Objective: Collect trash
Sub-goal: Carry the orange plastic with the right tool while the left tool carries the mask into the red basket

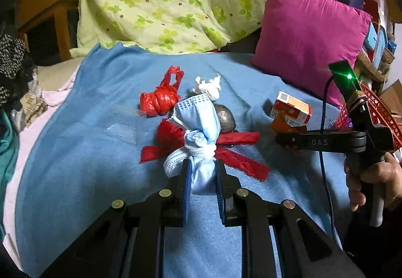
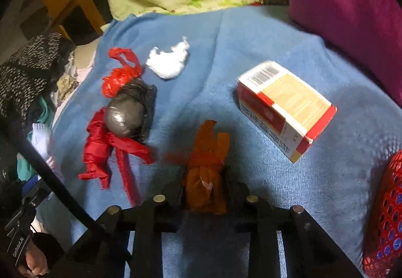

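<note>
My left gripper [image 1: 202, 167] is shut on a knotted light blue face mask [image 1: 198, 124], held above the blue blanket [image 1: 75, 152]. My right gripper [image 2: 204, 175] is shut on a crumpled orange wrapper [image 2: 206, 152]; the left wrist view also shows that gripper [image 1: 282, 138] from the side. On the blanket lie a red plastic bag [image 2: 120, 72], a white tissue [image 2: 168, 62], a grey shiny lump [image 2: 128, 114], red crumpled paper strips [image 2: 100, 150] and a red and white carton [image 2: 284, 107].
A red mesh basket [image 2: 387, 215] stands at the right edge of the blanket, also seen as the basket [image 1: 377, 107] behind the right hand. A magenta pillow [image 1: 309, 34] and a green patterned quilt [image 1: 163, 1] lie behind. Clothes [image 2: 32, 72] are piled to the left.
</note>
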Motion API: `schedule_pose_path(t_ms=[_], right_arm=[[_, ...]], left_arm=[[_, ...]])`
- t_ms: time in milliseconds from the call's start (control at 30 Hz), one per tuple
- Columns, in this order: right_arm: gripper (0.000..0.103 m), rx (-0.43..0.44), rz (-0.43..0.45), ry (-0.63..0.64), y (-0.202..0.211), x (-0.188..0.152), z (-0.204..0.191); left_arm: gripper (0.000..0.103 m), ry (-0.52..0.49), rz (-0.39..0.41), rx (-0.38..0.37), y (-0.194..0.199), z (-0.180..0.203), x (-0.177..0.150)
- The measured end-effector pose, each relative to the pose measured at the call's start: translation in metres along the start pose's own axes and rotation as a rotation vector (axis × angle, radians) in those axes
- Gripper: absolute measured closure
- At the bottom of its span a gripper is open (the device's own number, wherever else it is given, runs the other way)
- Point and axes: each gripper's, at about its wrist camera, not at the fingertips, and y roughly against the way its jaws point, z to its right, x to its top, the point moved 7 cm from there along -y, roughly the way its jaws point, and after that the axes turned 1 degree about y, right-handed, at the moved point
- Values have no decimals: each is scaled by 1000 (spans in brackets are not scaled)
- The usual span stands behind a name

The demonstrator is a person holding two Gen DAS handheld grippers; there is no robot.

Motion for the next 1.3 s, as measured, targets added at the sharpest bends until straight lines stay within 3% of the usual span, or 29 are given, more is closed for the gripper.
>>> schedule_pose_path(t_ms=[367,633,900,1300], right_arm=[[75,54,181,27,62,6,-8],[75,104,306,1,115,6,-4],[75,155,383,-36,168,-10,2],[75,111,483,-38,254,-16,31]], left_arm=[[84,-97,60,136,50,31,19],[84,-165,118,185,87,58,45],[84,-217,148,196,107,85,61],[84,-284,173,170,118,131,82]])
